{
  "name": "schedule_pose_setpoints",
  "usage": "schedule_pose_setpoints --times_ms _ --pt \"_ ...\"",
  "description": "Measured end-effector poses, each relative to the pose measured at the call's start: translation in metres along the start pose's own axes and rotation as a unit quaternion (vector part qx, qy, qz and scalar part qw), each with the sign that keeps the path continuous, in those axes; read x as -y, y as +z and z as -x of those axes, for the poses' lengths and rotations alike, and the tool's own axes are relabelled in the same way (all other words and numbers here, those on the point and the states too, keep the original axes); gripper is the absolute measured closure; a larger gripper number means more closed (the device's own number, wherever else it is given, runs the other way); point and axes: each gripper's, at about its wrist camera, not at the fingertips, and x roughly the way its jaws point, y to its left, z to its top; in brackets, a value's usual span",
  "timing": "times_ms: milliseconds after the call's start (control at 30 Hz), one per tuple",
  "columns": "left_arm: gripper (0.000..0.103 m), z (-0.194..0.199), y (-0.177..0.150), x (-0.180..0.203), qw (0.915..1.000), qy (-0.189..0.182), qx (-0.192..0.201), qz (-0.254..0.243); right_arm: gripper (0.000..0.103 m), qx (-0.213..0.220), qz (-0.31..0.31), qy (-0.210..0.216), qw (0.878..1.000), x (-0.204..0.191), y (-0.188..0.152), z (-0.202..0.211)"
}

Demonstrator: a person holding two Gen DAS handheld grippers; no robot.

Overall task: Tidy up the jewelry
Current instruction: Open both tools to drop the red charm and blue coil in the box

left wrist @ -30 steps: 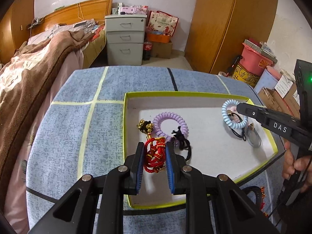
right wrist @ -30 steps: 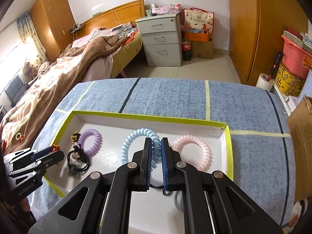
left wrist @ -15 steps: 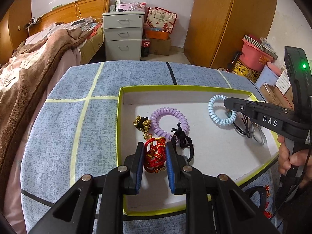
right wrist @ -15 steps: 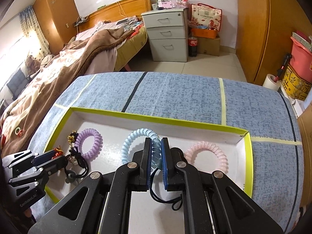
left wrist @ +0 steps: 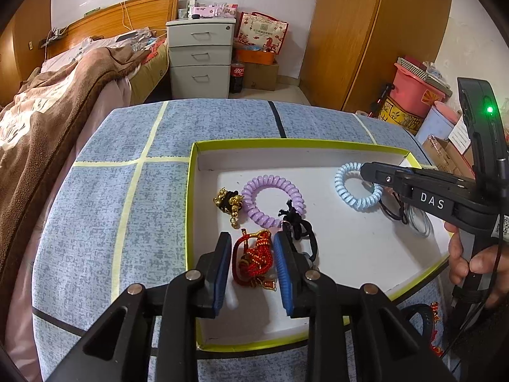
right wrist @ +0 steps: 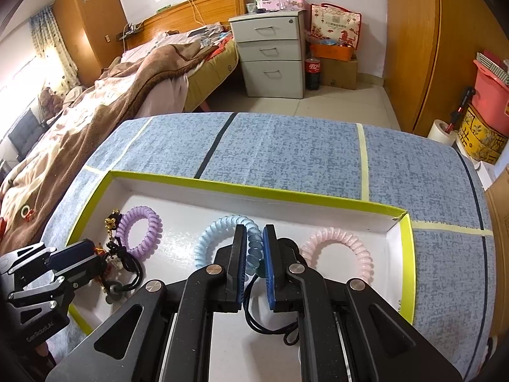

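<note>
Left tongs (left wrist: 251,256) spread wide — red knotted cord (left wrist: 253,259) lying loose between them; right tongs (right wrist: 254,248) pinching the blue coil bracelet (right wrist: 219,235).

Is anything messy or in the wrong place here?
Mostly tidy, but one red trinket lies outside the tray, near its right corner, and the tray's far right corner looks torn.
</note>
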Motion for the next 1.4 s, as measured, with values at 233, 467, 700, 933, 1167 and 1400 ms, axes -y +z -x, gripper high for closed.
schedule_pose_setpoints --times_ms 233,467,700,933,1167,1400 --pt "0.066 0.002 0.001 0.002 1.0000 -0.004 0.003 -0.001 0.087 -0.001 0.003 0.000 1.000 -0.001 -0.001 -0.001" --pt "0.058 0.006 -0.001 0.001 0.9999 -0.011 0.009 0.003 0.066 0.006 -0.004 0.006 1.000 -0.001 -0.002 0.003" --pt "0.051 0.013 -0.002 0.004 0.9998 -0.011 0.016 0.004 0.066 0.013 -0.007 0.012 1.000 -0.003 -0.005 0.012" --pt "0.049 0.021 -0.005 0.008 0.9998 0.000 0.021 0.000 0.066 0.022 -0.008 0.011 1.000 -0.007 -0.010 0.023" --pt "0.048 0.039 -0.014 0.013 0.9994 0.004 0.034 0.005 0.066 0.038 -0.007 0.011 0.999 -0.012 -0.022 0.047" --pt "0.048 0.063 -0.031 0.021 0.9982 0.016 0.057 -0.002 0.066 0.057 -0.003 -0.005 0.998 -0.016 -0.049 0.081"
